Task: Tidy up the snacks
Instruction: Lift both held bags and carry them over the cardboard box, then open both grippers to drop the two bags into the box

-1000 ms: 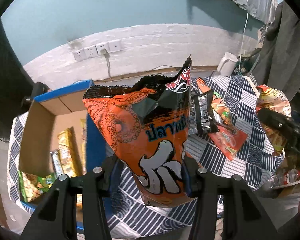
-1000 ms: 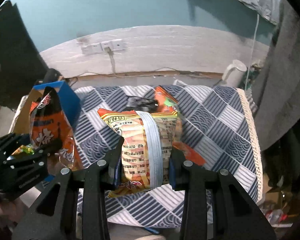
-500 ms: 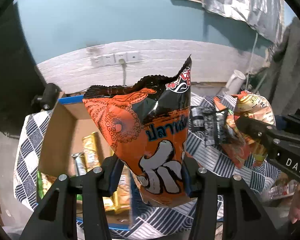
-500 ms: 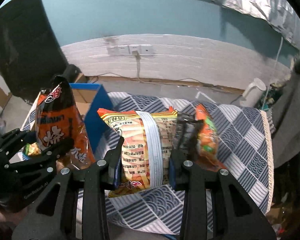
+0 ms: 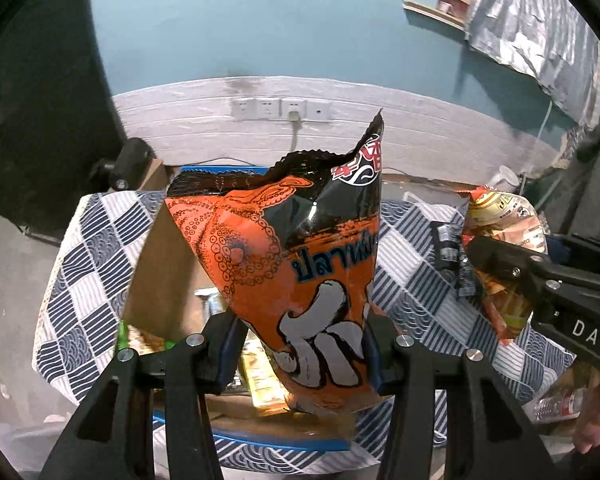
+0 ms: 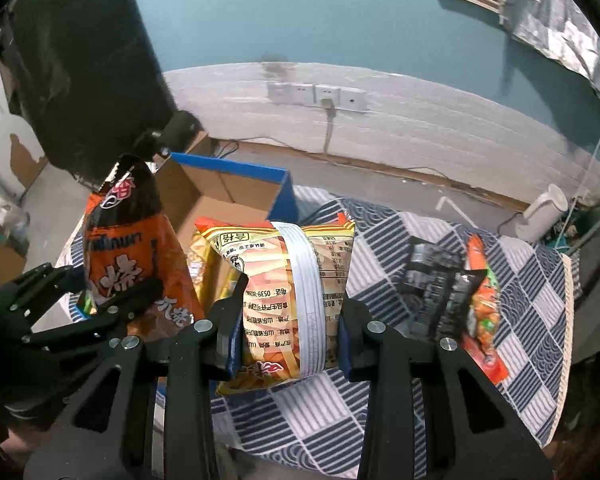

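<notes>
My left gripper is shut on an orange and black squid-print snack bag, held upright over the open cardboard box with blue outer walls. Several snack packs lie in the box's bottom. My right gripper is shut on a yellow-orange snack bag with a white seam strip, hanging at the box's right edge. In the right wrist view the left gripper and its orange bag show at the left. The right gripper shows at the right of the left wrist view.
The box stands on a table with a blue-and-white checked cloth. A black packet and an orange-red packet lie on the cloth to the right. A white kettle stands on the floor behind, below wall sockets.
Both grippers have carried their bags leftward across the table. The orange bag now hangs over the box's inside, and the yellow bag has reached the box's right edge.
</notes>
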Tool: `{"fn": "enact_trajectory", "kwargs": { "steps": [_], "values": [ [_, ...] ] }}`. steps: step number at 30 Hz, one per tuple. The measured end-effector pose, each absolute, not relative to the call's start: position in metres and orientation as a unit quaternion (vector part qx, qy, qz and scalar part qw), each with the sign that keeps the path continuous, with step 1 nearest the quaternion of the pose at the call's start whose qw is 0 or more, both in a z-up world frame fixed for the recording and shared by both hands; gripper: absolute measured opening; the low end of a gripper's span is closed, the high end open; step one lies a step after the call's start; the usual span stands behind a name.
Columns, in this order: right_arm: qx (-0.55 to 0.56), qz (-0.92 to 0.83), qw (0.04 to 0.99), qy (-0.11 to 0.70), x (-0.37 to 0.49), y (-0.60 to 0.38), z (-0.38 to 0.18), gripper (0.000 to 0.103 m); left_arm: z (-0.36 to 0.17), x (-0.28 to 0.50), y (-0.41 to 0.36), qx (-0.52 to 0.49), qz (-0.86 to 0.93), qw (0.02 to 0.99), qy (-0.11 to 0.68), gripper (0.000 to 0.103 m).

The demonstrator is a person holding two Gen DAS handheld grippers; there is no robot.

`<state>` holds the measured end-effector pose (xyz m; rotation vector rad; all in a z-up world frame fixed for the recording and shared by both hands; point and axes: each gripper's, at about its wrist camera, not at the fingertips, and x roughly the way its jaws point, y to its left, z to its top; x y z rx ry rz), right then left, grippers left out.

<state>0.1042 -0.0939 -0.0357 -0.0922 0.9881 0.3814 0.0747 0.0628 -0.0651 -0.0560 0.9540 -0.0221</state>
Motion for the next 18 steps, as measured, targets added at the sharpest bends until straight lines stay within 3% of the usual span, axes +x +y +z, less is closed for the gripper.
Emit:
{"fn": "enact_trajectory", "kwargs": {
  "steps": [18],
  "values": [
    [-0.060, 0.230, 0.832, 0.501, 0.124, -0.012, -0.064, 0.035, -0.081, 0.077, 0.124, -0.035, 0.058, 0.881, 0.467, 0.051]
  ]
}}
